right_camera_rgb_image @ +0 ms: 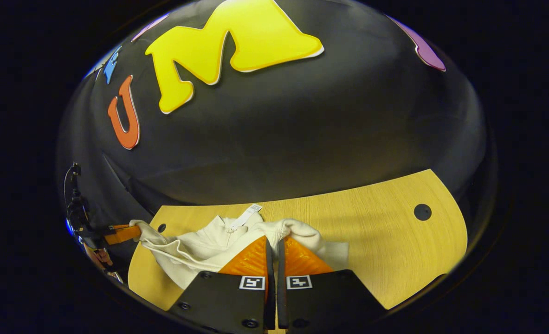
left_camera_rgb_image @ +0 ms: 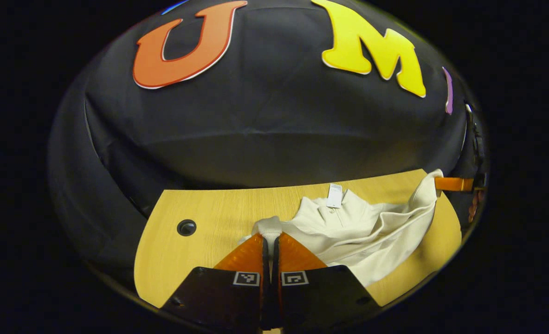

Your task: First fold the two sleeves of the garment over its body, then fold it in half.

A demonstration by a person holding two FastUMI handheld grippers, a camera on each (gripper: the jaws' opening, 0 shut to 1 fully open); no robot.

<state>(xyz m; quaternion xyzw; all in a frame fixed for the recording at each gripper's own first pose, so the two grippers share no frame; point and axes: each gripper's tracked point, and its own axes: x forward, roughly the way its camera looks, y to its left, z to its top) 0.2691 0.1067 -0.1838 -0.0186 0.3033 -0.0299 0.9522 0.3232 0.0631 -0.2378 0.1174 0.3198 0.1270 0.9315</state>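
Left gripper view: left gripper (left_camera_rgb_image: 270, 241) w/ fingers clenched on a bunched bit of the cream garment (left_camera_rgb_image: 362, 227), prob. a cuff or sleeve end, at the garment's near-left edge. Rest of it lies crumpled on the wooden table (left_camera_rgb_image: 200, 260), collar and white tag (left_camera_rgb_image: 334, 195) toward the booth wall. Far right, the right gripper (left_camera_rgb_image: 453, 184) pinches another bit of fabric, lifted off the table.

Right gripper view: right gripper (right_camera_rgb_image: 273, 243) clamped on a rolled fold of cloth; garment (right_camera_rgb_image: 195, 253) trails off to the left, where the other gripper holds its far end.

Handling, as a guess: soft, light knit, limp, no stiffness; sags and bunches betw. grips, not slippery or fragile. Best taken at cuffs or hem corners, pulled flat before folding.

Surface: pale wood-grain table, smooth, w/ a round cable hole (right_camera_rgb_image: 422, 212). Black cloth wall behind.
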